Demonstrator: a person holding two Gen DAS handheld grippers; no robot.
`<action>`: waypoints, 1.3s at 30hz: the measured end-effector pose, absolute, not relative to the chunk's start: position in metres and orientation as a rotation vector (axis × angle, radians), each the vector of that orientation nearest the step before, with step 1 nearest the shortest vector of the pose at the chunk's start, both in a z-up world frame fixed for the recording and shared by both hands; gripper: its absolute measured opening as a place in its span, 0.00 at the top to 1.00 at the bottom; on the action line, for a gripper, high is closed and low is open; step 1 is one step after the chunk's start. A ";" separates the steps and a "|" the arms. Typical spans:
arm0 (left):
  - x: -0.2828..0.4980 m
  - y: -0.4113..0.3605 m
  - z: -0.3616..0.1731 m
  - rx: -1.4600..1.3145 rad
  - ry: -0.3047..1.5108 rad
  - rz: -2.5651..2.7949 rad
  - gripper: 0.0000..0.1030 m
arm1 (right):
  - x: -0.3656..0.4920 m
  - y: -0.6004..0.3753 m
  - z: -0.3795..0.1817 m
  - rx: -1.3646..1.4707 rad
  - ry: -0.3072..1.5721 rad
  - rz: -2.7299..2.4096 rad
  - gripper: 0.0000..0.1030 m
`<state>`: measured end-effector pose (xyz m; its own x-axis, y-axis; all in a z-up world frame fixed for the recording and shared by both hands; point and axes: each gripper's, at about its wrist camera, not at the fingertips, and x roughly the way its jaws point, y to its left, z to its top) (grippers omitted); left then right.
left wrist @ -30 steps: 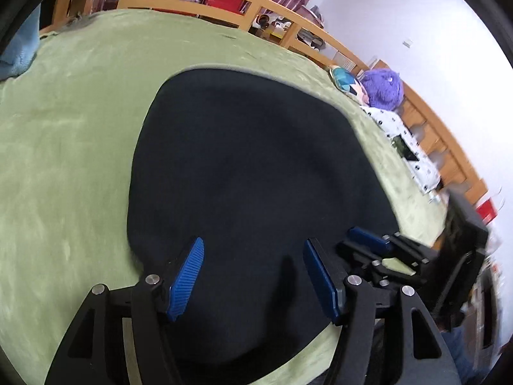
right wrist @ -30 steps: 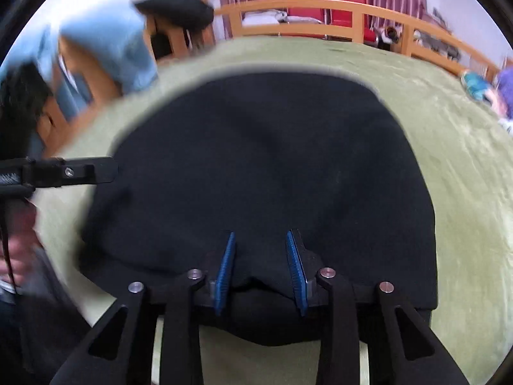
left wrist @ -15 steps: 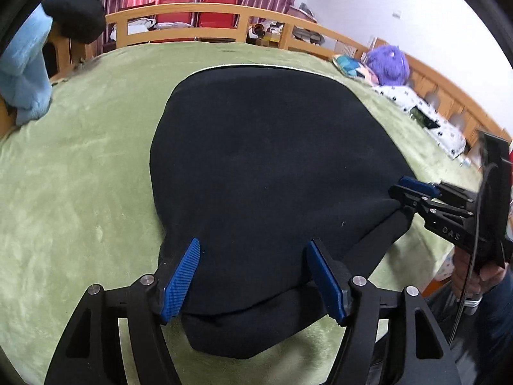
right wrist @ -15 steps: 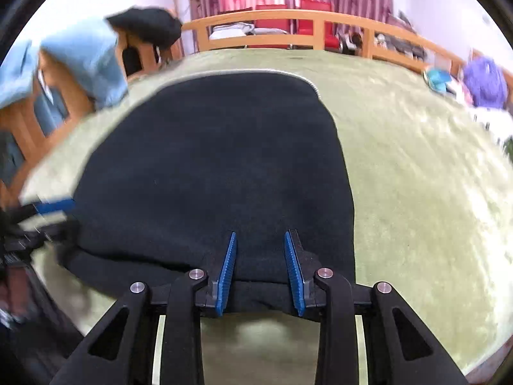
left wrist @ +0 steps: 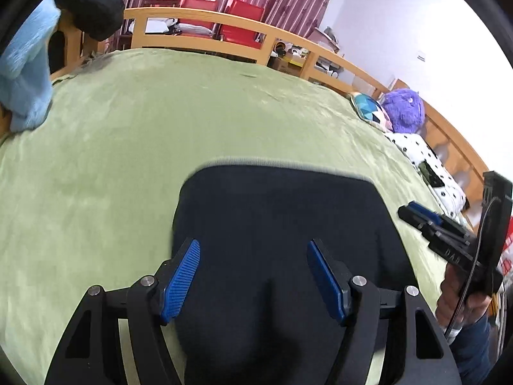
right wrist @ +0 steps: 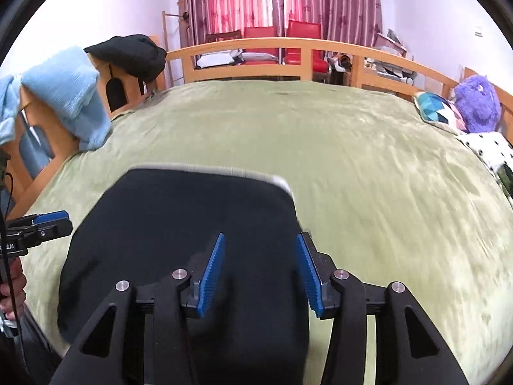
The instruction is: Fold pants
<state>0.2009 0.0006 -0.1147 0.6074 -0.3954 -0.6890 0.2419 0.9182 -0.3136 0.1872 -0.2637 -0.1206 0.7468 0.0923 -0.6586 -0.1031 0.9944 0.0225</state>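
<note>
The black pants lie folded flat on the green bedspread, a pale grey edge along their far side. They also show in the right wrist view. My left gripper is open and empty, hovering above the near part of the pants. My right gripper is open and empty above the pants' right edge. The right gripper also shows at the right in the left wrist view, and the left gripper at the left in the right wrist view.
A wooden bed rail runs around the bed. Light blue cloth and a black garment hang on the left rail. A purple plush toy, a patterned cushion and dotted bedding lie at the right.
My right gripper has opened and let go of the pants' edge. Both grippers have pulled back and risen, so the pants look smaller and nearer the bed's front edge.
</note>
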 end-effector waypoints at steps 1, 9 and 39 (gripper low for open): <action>0.209 -0.002 -0.114 -0.194 0.837 -0.369 0.35 | 0.202 -0.263 -0.121 -0.012 0.723 0.116 0.55; 0.284 -0.019 -0.161 -0.160 0.925 -0.303 0.32 | 0.279 -0.273 -0.167 0.004 0.839 0.108 0.54; 0.124 0.026 -0.134 -0.245 0.900 -0.255 0.32 | 0.131 -0.291 -0.139 0.142 0.834 0.026 0.47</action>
<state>0.1243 0.0261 -0.1336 0.5956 -0.3192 -0.7372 0.1153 0.9421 -0.3147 0.1313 -0.2907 -0.1389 0.6719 0.0786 -0.7364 0.0326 0.9902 0.1354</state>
